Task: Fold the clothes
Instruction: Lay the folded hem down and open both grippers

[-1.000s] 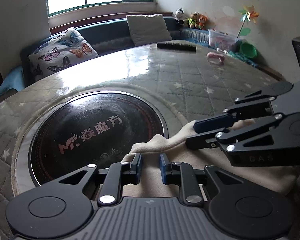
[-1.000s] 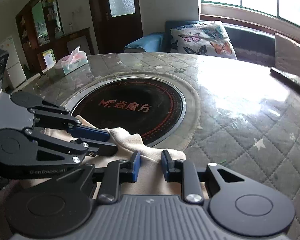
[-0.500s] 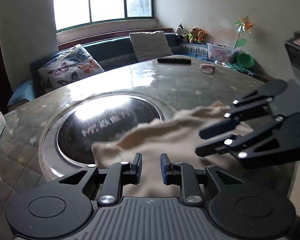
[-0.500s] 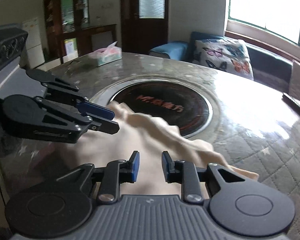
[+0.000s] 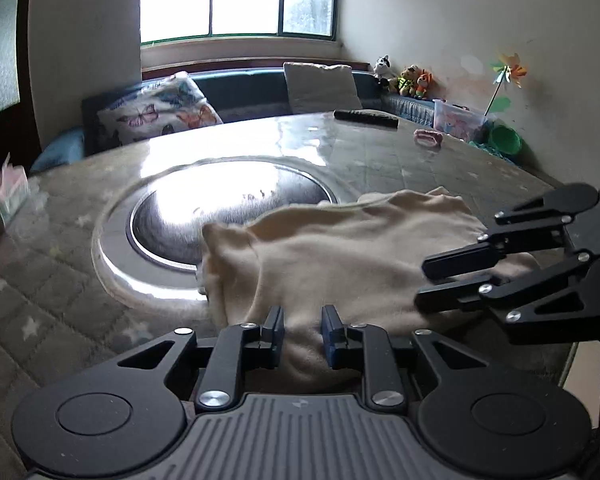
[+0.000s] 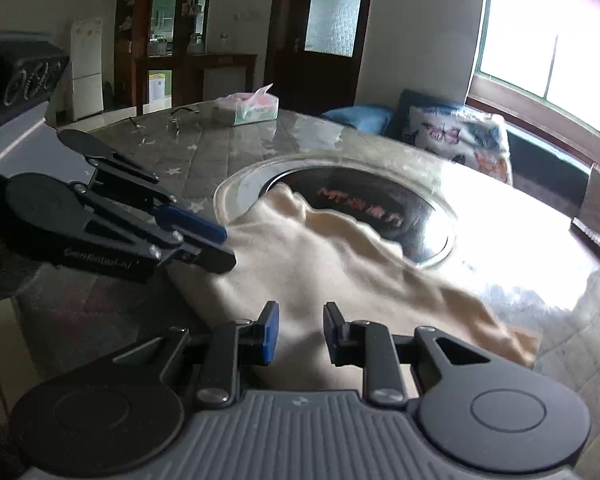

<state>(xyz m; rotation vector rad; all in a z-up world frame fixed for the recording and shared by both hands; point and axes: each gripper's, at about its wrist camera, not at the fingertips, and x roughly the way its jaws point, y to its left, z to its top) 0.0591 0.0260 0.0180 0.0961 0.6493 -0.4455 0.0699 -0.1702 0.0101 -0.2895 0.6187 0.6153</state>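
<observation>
A cream cloth garment (image 5: pixel 340 256) lies spread on the round table, its far edge over the dark inset hotplate (image 5: pixel 228 208). It also shows in the right wrist view (image 6: pixel 332 272). My left gripper (image 5: pixel 302 336) is at the garment's near edge with its jaws slightly apart and cloth between them. My right gripper (image 6: pixel 298 334) is likewise at the near edge, jaws slightly apart over cloth. The right gripper appears at the right of the left wrist view (image 5: pixel 432 280). The left gripper appears at the left of the right wrist view (image 6: pixel 224 248).
A tissue box (image 6: pixel 252 108) stands at the far side of the table (image 6: pixel 220 148). A black remote (image 5: pixel 366 118) and a small pink object (image 5: pixel 428 138) lie near the far edge. A bench with cushions (image 5: pixel 160 110) runs under the window.
Both grippers have pulled back and risen from the table. The garment, bunched near the grippers before, is now drawn out flatter toward the near edge.
</observation>
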